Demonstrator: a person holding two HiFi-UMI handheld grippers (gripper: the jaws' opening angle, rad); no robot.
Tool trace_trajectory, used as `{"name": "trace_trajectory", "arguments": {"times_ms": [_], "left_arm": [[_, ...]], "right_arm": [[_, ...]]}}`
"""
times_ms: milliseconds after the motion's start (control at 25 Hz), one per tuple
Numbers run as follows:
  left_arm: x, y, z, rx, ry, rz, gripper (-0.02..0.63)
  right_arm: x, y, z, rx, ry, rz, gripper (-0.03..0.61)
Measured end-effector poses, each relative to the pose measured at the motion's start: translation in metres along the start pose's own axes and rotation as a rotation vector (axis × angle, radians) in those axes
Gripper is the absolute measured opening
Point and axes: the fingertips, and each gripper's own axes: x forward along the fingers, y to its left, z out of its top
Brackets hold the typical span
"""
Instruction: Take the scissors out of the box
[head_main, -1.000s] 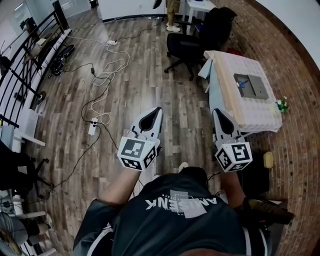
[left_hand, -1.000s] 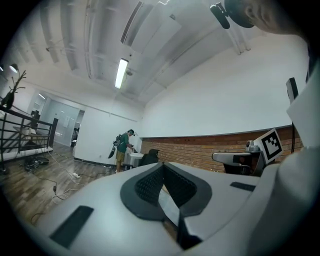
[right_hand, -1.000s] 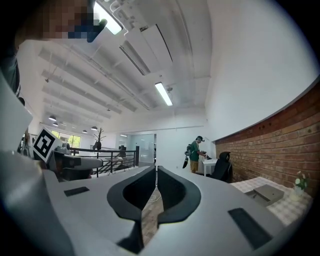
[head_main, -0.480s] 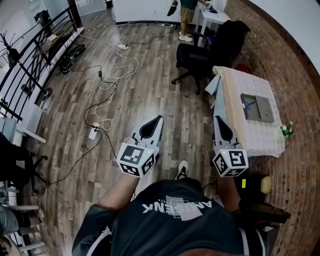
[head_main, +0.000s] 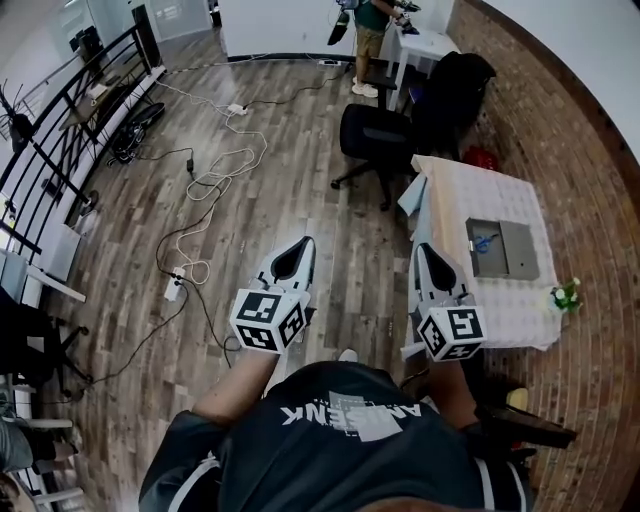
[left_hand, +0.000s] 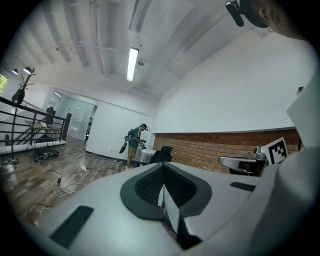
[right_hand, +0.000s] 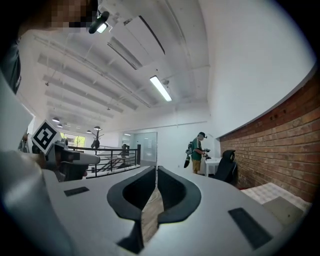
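On the tabletop (head_main: 450, 190), the scissors (head_main: 484, 242) lie untouched inside the box (head_main: 520, 250). My left gripper (head_main: 302, 244) and right gripper (head_main: 421, 250), jaws pressed together and empty, are short of that tabletop. I judge the whole task is left to do.

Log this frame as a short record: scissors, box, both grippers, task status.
scissors: blue, lying in the box
box: grey, open, on the cloth-covered table
left gripper: shut, empty, over the floor
right gripper: shut, empty, short of the box
task status: scissors not yet taken out
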Motion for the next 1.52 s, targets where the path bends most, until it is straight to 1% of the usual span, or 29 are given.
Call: {"name": "trace_trajectory", "arguments": {"times_ms": [200,360,440,600,680,800,880,1040,1160,1320,1400,1480,1520], "left_arm": [[0.057,-0.022,0.005,0.029,-0.007,-0.012,0.012],[0.097,-0.031,0.003,0.045,0.0,0.014,0.012],[0.11,-0.032,0.004,0.057,0.004,0.025,0.012],[0.133,-0.024,0.005,0.095,0.014,0.035,0.012],[0.15,-0.016,0.004,0.088,0.02,0.037,0.012],[0.18,0.002,0.01,0.057,-0.015,0.054,0.012],[0.207,0.01,0.013,0.05,-0.028,0.025,0.012],[0.266,0.02,0.015,0.043,-0.016,-0.084,0.012],[0.308,0.039,0.024,0.028,-0.012,-0.124,0.012],[0.355,0.061,0.032,0.038,0.003,-0.185,0.012],[0.379,0.072,0.034,0.018,0.017,-0.206,0.012],[0.4,0.074,0.038,0.003,0.027,-0.257,0.012],[0.41,0.073,0.039,0.012,0.031,-0.291,0.012]], "right_arm": [[0.018,-0.05,-0.003,0.0,-0.001,0.011,0.043],[0.033,-0.089,-0.008,0.01,-0.001,0.019,0.043],[0.041,-0.1,-0.009,0.025,-0.002,0.028,0.043],[0.065,-0.109,-0.009,0.033,-0.007,0.044,0.043],[0.08,-0.117,-0.01,0.036,-0.005,0.035,0.043],[0.104,-0.128,-0.012,0.025,-0.014,0.006,0.043],[0.123,-0.137,-0.014,0.019,-0.008,-0.021,0.043],[0.157,-0.167,-0.014,0.001,0.024,-0.102,0.043],[0.189,-0.185,-0.01,0.001,0.034,-0.151,0.043],[0.23,-0.199,-0.01,-0.004,0.044,-0.199,0.043],[0.249,-0.204,-0.009,0.009,0.04,-0.226,0.043],[0.264,-0.21,-0.007,0.01,0.041,-0.256,0.043],[0.27,-0.213,-0.006,0.007,0.046,-0.272,0.043]]}}
